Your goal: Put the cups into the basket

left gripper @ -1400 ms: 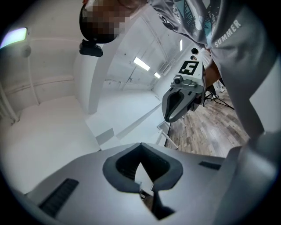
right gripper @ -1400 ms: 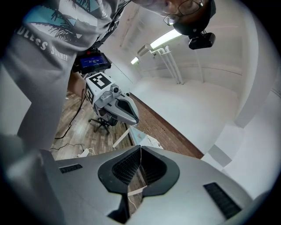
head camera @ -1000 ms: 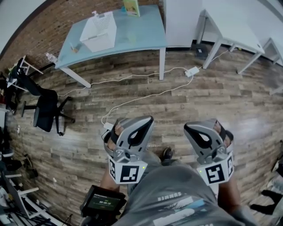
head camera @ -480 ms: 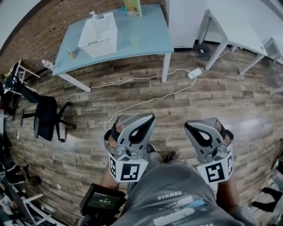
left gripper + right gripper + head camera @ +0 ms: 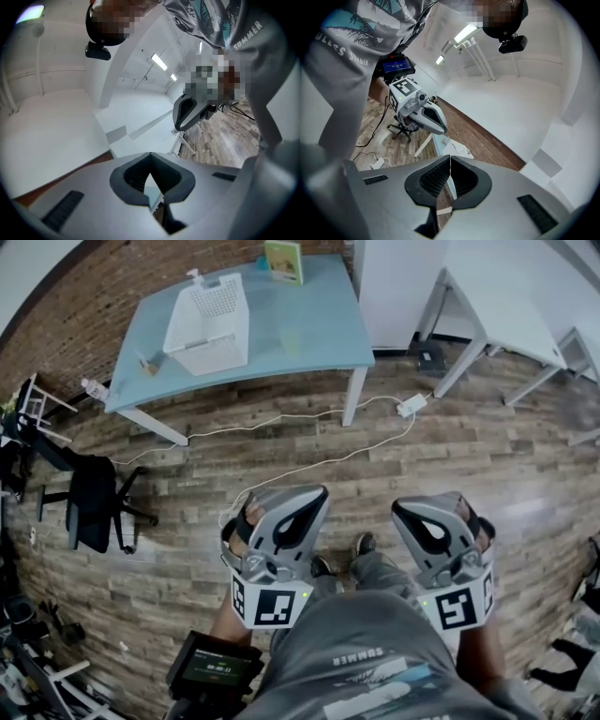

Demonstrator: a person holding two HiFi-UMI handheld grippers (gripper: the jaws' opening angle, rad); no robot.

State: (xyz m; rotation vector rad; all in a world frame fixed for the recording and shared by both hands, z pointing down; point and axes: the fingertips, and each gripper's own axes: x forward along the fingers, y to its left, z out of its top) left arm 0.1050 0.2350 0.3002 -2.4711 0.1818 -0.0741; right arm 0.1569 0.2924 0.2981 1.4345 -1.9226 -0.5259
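Observation:
A white basket [image 5: 208, 322] stands on the light blue table [image 5: 328, 320] at the far end of the room. Just to its right on the tabletop is a pale green translucent cup [image 5: 291, 337]. A small object [image 5: 145, 362] near the table's left edge is too small to identify. My left gripper [image 5: 319, 491] and right gripper [image 5: 398, 507] are held side by side above the wooden floor, well short of the table. Both are shut with nothing in them, tips meeting in the left gripper view [image 5: 150, 168] and the right gripper view [image 5: 450, 158].
A green box [image 5: 284, 261] stands at the table's back edge. A black office chair [image 5: 94, 498] sits at the left. White cables [image 5: 309, 418] and a power strip [image 5: 411, 407] lie on the floor before the table. White tables [image 5: 497, 306] stand at the right.
The blue table with its basket has slid lower and nearer in the head view as the person walks toward it. Both grippers stay shut and in the same pose.

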